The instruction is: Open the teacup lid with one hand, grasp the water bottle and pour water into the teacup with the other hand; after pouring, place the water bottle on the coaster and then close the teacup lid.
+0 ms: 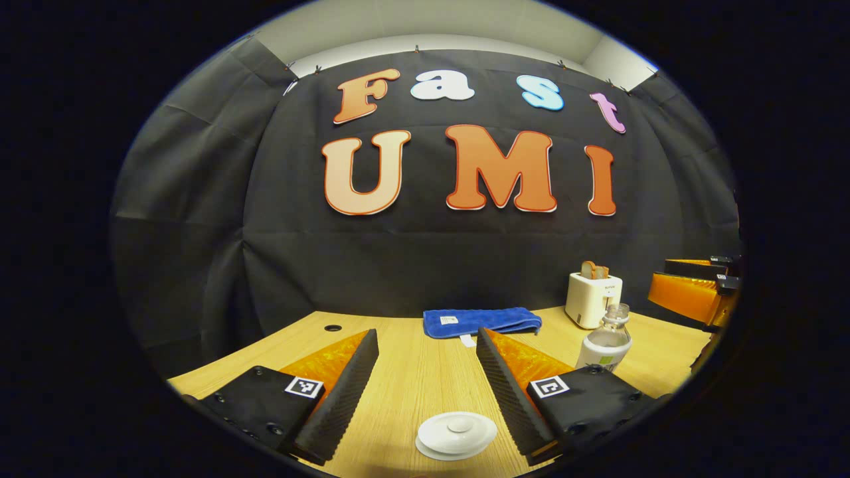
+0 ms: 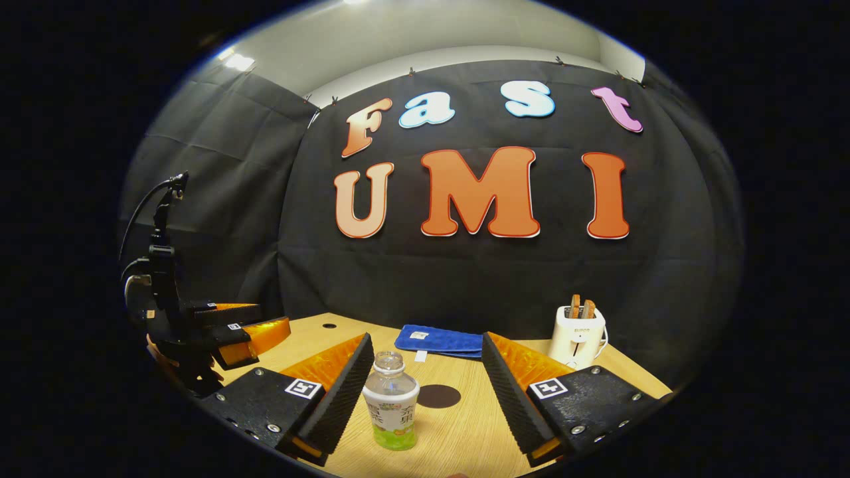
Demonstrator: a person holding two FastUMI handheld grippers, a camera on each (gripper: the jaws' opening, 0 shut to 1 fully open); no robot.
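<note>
The white teacup lid (image 1: pixel 457 431) with its round knob lies low in the left gripper view, between and just below the fingers of my left gripper (image 1: pixel 426 334), which is open and apart from it. A clear water bottle (image 2: pixel 392 401) with a green-and-white label stands upright between the fingers of my open right gripper (image 2: pixel 427 338), closer to the left finger, with neither finger touching it. The bottle (image 1: pixel 605 342) also stands to the right in the left gripper view. Just behind the bottle a dark round coaster (image 2: pixel 438 396) lies flat on the table.
A folded blue towel (image 1: pixel 481 322) lies at the back of the wooden table (image 1: pixel 412 372). A white toaster (image 2: pixel 578 332) with toast in it stands at the back right. The left gripper (image 2: pixel 229 332), held by a hand, is at the left in the right gripper view.
</note>
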